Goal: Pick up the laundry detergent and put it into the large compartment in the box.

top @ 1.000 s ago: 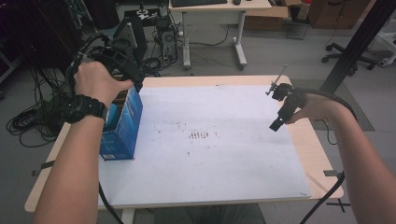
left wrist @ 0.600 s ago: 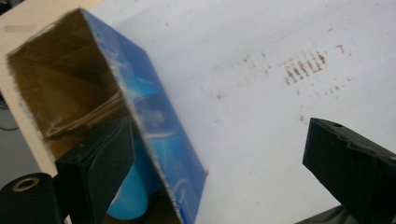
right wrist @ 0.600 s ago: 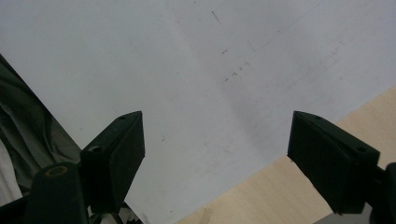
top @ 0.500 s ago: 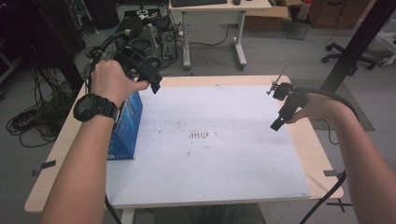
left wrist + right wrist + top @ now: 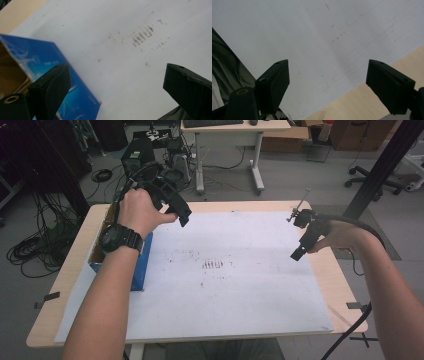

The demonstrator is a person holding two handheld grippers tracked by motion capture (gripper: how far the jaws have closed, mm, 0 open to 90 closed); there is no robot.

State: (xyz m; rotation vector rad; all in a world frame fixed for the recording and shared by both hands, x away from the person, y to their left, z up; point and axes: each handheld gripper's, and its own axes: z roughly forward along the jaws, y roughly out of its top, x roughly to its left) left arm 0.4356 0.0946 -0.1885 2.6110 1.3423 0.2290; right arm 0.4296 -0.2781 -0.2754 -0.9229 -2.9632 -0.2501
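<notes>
At the left edge of the desk point(image 5: 320, 270) an open blue box point(image 5: 142, 265) is stood on the white sheet point(image 5: 235, 285), and the left gripper point(image 5: 184, 217) is held just above and beside it, jaws spread and empty, having just been opening. For a clean release, the gripper should be drawn well clear before anything else is tried. Against the earlier frame, the left gripper is seen carried off the box toward the middle, while the right gripper point(image 5: 298, 251), jaws spread and empty, is unmoved

Blue box point(image 5: 141, 265), white sheet point(image 5: 240, 290)
Black grippers are showing against a white sheet speckled brown, covering a tan table point(image 5: 345, 285)
</notes>
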